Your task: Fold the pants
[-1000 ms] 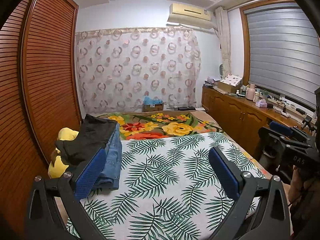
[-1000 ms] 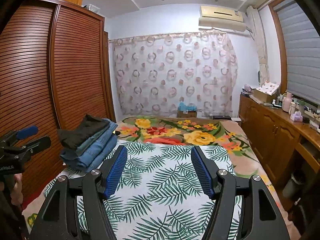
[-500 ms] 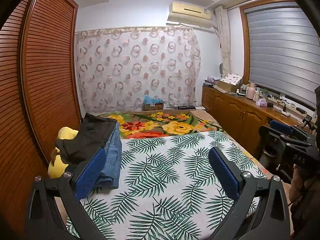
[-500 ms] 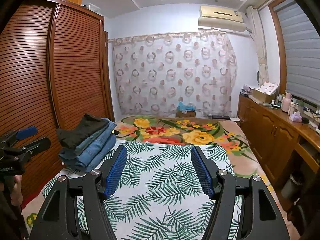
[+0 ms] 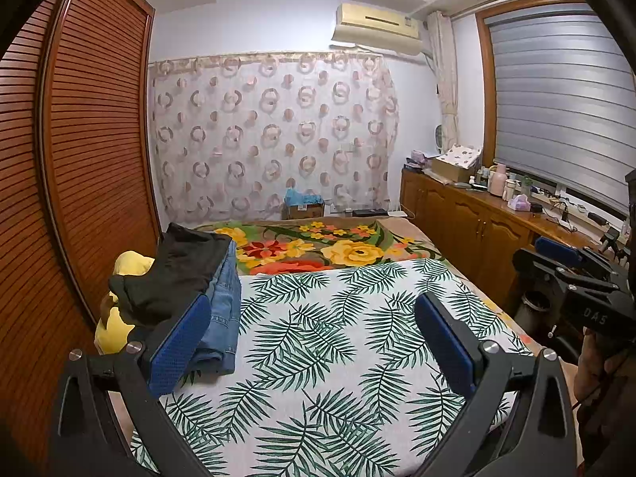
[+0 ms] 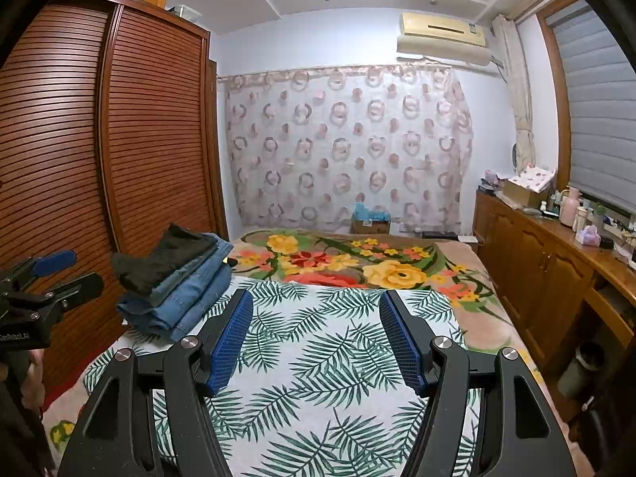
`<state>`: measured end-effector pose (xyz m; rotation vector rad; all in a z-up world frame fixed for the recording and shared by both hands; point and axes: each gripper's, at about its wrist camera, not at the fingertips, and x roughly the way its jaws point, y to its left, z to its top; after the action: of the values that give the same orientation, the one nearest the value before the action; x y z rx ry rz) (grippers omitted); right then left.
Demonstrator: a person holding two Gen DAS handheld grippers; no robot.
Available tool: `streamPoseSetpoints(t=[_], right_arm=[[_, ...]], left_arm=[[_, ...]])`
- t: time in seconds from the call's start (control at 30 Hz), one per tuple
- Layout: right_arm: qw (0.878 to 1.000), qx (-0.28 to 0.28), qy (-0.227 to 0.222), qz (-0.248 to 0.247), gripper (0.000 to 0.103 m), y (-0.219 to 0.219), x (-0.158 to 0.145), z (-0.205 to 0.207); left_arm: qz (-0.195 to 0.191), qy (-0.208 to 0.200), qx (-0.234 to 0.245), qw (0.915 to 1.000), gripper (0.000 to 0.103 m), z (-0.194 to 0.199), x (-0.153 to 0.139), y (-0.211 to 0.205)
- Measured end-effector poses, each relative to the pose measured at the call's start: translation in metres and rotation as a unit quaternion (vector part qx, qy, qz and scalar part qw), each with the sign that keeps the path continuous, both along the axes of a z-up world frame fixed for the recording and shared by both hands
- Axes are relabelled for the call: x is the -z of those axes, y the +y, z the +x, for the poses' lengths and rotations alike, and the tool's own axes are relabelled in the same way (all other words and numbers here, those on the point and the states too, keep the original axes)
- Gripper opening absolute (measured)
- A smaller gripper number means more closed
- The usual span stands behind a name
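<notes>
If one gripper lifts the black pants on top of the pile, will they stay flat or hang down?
The black pants would probably hang limp: one end already droops over the jeans. They look light, thinner than the denim. Probably not slippery, though the pile could shift.

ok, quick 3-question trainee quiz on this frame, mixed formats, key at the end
1. True or false: the left gripper is holding a pair of pants.
2. What lies on top of the stack of folded pants? A) black pants B) a white towel C) a yellow pillow
3. Fill in: the stack sits on the leaf-print sheet near the wooden ____.

Key:
1. False. Both it and the right gripper stand open with nothing between the fingers, above the sheet.
2. A. Black pants lie over the folded jeans.
3. Wardrobe.
</notes>
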<state>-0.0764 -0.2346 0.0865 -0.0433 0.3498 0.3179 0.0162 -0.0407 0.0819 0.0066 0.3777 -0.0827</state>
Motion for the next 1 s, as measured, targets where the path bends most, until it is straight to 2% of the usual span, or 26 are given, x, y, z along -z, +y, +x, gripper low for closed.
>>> streamPoseSetpoints(t=[1.0], right_arm=[[1.0, 0.003, 0.001, 0.001, 0.068, -0.001, 0.0021, -0.0024]], left_arm=[[0.0, -0.001, 0.0, 1.0, 0.102, -0.0004, 0.0004, 0.0005]])
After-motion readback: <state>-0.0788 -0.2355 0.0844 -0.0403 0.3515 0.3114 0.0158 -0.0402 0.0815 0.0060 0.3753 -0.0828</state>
